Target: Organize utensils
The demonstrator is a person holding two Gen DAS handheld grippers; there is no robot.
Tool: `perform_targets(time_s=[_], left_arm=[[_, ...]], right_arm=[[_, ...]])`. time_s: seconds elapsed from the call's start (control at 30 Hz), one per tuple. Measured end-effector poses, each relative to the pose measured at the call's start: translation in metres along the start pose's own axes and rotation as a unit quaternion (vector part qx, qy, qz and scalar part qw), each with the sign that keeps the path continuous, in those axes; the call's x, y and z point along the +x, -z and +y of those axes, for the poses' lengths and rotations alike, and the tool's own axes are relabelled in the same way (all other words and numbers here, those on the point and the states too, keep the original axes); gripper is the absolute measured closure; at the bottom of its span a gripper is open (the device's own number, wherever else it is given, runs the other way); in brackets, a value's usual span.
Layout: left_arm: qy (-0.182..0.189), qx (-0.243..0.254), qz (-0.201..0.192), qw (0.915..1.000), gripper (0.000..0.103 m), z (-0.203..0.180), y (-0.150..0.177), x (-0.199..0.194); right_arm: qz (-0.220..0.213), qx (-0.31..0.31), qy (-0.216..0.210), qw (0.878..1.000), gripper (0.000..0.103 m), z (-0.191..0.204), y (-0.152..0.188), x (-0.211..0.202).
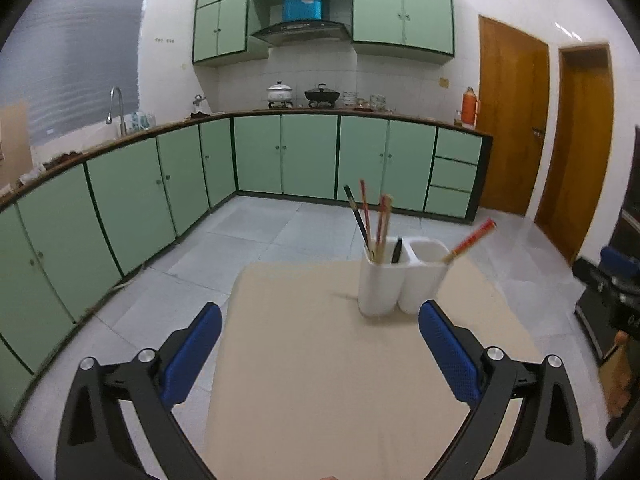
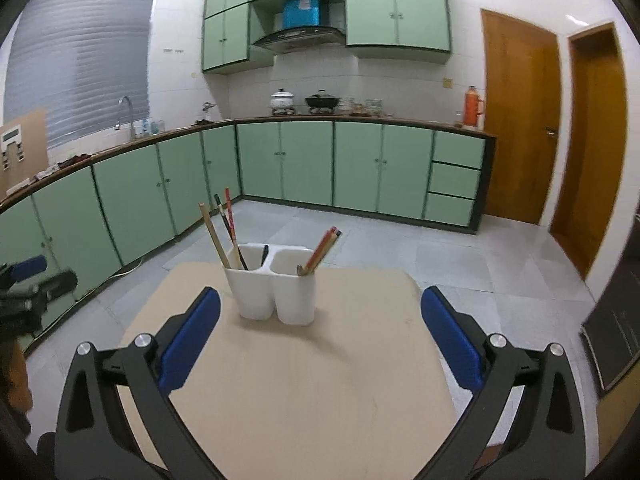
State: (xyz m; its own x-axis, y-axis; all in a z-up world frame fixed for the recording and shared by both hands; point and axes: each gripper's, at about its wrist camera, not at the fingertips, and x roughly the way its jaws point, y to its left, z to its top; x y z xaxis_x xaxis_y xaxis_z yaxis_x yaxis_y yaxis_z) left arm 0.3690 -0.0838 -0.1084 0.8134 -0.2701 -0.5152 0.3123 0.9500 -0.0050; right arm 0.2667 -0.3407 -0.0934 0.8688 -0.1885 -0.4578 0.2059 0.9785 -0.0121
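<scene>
A white two-compartment utensil holder [image 1: 402, 280] [image 2: 276, 286] stands near the far edge of a beige table [image 1: 320, 380] [image 2: 300, 380]. Several chopsticks [image 1: 372, 216] [image 2: 224, 228] lean in its left compartment, beside a short black utensil [image 1: 397, 250] [image 2: 264, 253]. Red-patterned chopsticks [image 1: 470, 240] [image 2: 322, 248] lean in the right compartment. My left gripper [image 1: 320, 312] is open and empty, back from the holder. My right gripper [image 2: 320, 300] is open and empty too, with the holder ahead and slightly left. The other gripper shows at the right edge [image 1: 616, 276] and at the left edge [image 2: 28, 284].
Green kitchen cabinets [image 1: 280, 152] [image 2: 304, 160] line the back and left walls, with pots on the counter. Wooden doors [image 1: 516, 112] [image 2: 520, 112] stand at the right. Grey tiled floor surrounds the table. A dark object [image 2: 612, 332] sits at the far right.
</scene>
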Motion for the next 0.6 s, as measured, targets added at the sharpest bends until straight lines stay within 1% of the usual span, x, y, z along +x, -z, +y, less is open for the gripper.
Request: perform_targets(time_s=[0.1,0.13,0.33,0.43,0.6], left_arm=[[0.002,-0.013,-0.002,0.9999,0.006,-0.004,0.013,-0.02],[0.003,-0.018,0.0,0.9998,0.006,-0.006,0.018,-0.027],[-0.015,-0.017,-0.012,0.9997,0.006,-0.013,0.035,-0.066],[-0.019,-0.016,-0.019,0.9995,0.006,-0.016,0.04,-0.087],[-0.037,-0.016,-0.027,0.9988,0.006,-0.019,0.047,-0.118]], right_arm=[[-0.019,-0.002,0.015,1.0,0.006,0.008,0.008,-0.027],[-0.021,0.001,0.012,1.0,0.006,0.008,0.011,-0.034],[0.003,0.014,0.004,1.0,0.006,0.011,0.028,-0.072],[0.002,0.008,0.015,1.0,0.006,0.017,0.034,-0.091],[-0.002,0.011,0.016,1.0,0.006,0.023,0.043,-0.122]])
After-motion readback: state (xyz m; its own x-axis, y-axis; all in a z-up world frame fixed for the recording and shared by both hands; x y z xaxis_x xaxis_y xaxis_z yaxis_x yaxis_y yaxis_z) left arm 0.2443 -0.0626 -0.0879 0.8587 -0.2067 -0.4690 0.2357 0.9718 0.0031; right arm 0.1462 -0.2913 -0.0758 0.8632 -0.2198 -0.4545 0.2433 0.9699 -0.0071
